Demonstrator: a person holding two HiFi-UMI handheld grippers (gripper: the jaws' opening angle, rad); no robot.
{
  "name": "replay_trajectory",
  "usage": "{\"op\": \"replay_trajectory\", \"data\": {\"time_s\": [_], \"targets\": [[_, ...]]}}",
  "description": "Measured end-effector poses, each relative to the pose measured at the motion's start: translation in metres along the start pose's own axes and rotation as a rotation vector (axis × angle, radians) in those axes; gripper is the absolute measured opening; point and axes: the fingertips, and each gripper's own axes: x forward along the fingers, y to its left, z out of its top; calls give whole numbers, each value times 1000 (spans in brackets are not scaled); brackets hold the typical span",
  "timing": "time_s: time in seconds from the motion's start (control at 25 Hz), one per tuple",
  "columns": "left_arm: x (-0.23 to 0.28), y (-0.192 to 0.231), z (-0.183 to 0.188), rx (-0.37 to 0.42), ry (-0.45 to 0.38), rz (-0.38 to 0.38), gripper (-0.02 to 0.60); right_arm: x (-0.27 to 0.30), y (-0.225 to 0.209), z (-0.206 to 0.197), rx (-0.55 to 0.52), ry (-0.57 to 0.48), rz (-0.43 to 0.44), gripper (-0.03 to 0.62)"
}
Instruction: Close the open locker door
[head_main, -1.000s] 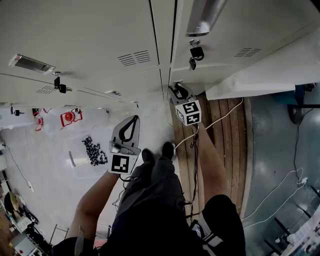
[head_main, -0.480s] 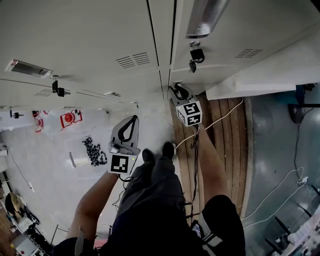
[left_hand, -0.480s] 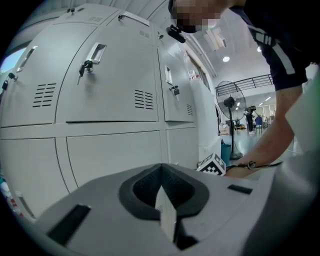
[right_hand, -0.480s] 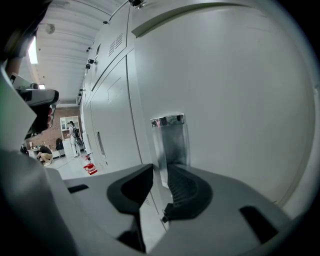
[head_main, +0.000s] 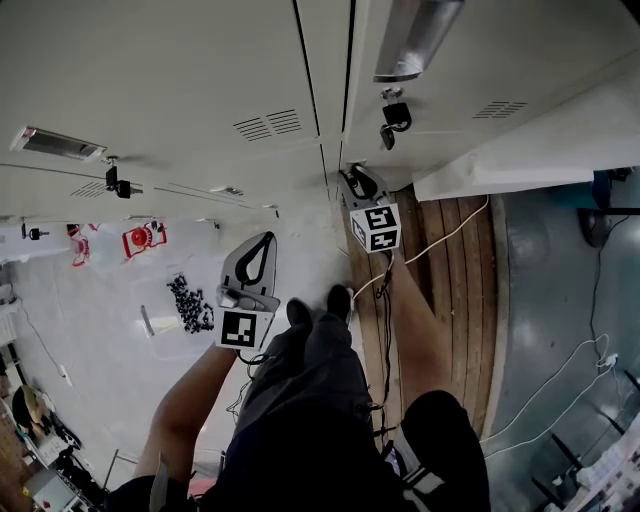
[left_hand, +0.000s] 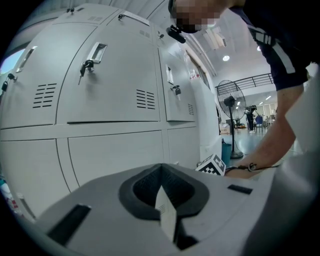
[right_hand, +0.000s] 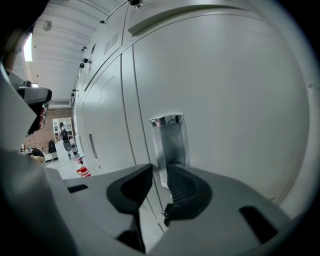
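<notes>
So the person stands facing the row of pale lockers (head_main: 200, 80), a gripper in each hand. The open locker door (head_main: 530, 140) sticks out from the row on the right, over a strip of wooden boards (head_main: 450, 270), and its near end is just to the right of the right gripper (head_main: 350, 177). That gripper is up close to the lower lockers, beside the seam between two doors, with its marker cube (head_main: 375, 227) facing up and a white cable (head_main: 440, 235) trailing off over the boards. In its own view the jaws are only a sliver apart, and a chrome handle (right_hand: 167, 135) on a pale door panel shows through the gap. I can't see them clamped on anything, so I'd call it released.

The left gripper (head_main: 265, 240) hangs further back, just over the person's knees and well apart from the lockers. Its jaws are clenched together with nothing in them.

A key (head_main: 392, 117) dangles from one upper locker, and a red thing (head_main: 140, 236) and a black pile (head_main: 190, 303) lie on the floor off to the left
</notes>
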Motion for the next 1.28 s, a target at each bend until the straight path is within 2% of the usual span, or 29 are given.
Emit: {"op": "replay_trajectory", "data": {"time_s": [0.24,0.52,0.68,0.88,1.0,1.12,1.28], "targets": [[0,0,-1,-4,-3,2,2,0,1,0,-69,-1,-64,95],[-2,3,-2,-4,1,7,2,-3,2,1,-69,-10,-113,100],[-3,5,-4,-4,5,12,2,-3,3,3,-117,-9,-178,98],[-4,5,-4,-5,5,12,2,-5,3,2,-84,-19,-204,100],[-5,6,-6,-7,9,13,2,-5,0,1,-20,-40,-191,99],[-5,6,-7,-6,12,12,2,-8,-6,-3,46,-58,-194,61],[-6,5,-7,-5,10,9,2,-8,-6,-3,11,-42,-206,54]]}}
